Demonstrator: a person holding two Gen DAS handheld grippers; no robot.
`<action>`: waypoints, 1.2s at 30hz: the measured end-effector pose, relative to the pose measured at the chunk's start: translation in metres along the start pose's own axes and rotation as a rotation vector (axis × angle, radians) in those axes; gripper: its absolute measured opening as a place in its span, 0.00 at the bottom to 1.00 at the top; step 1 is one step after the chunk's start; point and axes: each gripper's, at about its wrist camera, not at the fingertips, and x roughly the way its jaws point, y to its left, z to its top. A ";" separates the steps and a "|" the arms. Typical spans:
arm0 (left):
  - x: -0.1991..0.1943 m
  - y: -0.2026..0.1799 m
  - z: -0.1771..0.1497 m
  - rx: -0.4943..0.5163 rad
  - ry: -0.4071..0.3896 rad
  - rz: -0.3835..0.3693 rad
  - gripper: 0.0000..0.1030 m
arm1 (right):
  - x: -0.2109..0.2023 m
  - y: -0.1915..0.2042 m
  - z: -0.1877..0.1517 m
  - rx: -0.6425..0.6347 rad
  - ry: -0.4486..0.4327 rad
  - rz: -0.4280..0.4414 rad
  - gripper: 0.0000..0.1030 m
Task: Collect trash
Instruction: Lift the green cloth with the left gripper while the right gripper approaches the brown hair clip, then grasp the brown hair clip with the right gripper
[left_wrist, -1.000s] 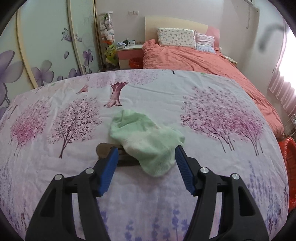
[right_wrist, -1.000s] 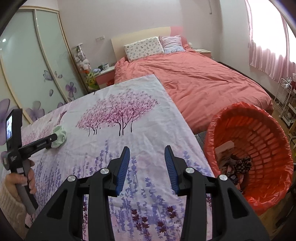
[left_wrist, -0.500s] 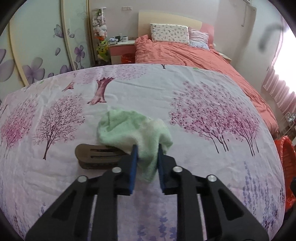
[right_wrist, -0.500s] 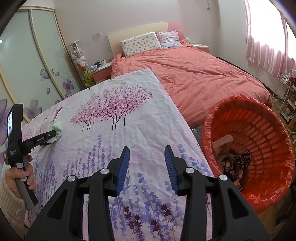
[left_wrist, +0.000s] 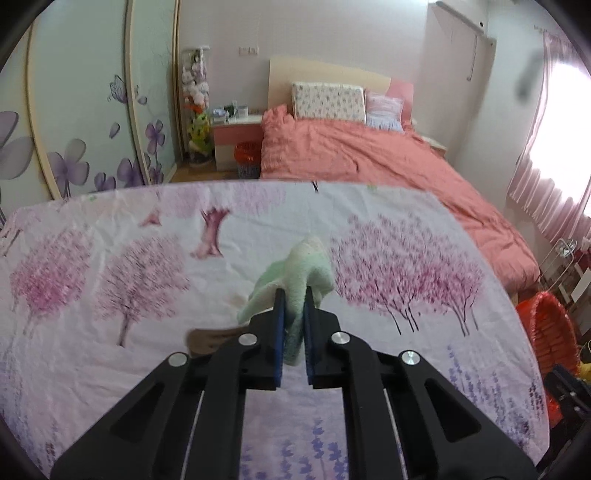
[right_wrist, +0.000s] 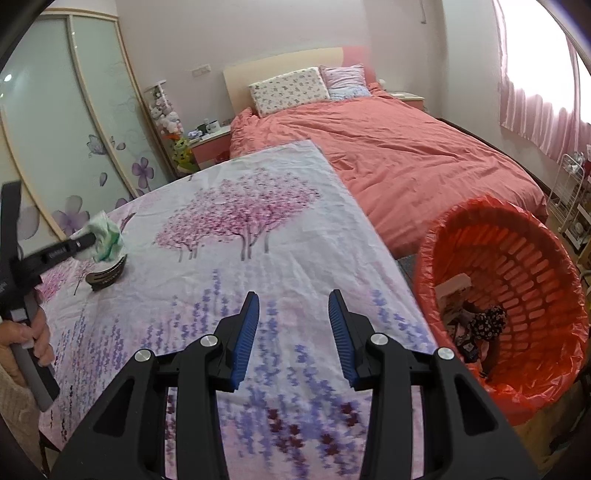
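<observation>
- The left gripper (left_wrist: 294, 309) was closing, its pads pinching the green cloth (left_wrist: 300, 273) above the tablecloth (left_wrist: 424, 258).
- The thin pinch could slip, dropping the cloth short of the red basket (right_wrist: 554, 273).
- The right gripper (right_wrist: 293, 334) stood spread and empty.

Bed: ahead of me, a coral-pink quilted bed (left_wrist: 369, 162) with two patterned pillows, upper centre.
Wardrobe: pale sliding doors with purple flowers (right_wrist: 85, 147), upper left.
Window: pink curtains (right_wrist: 535, 107), bright, upper right.
</observation>
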 end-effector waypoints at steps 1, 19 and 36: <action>-0.007 0.004 0.002 -0.002 -0.013 0.005 0.10 | 0.000 0.004 0.000 -0.006 0.001 0.005 0.39; -0.047 0.148 -0.033 -0.070 -0.031 0.157 0.10 | 0.064 0.194 -0.007 -0.190 0.093 0.271 0.39; -0.022 0.218 -0.050 -0.184 0.022 0.166 0.10 | 0.132 0.306 0.005 -0.379 0.159 0.234 0.39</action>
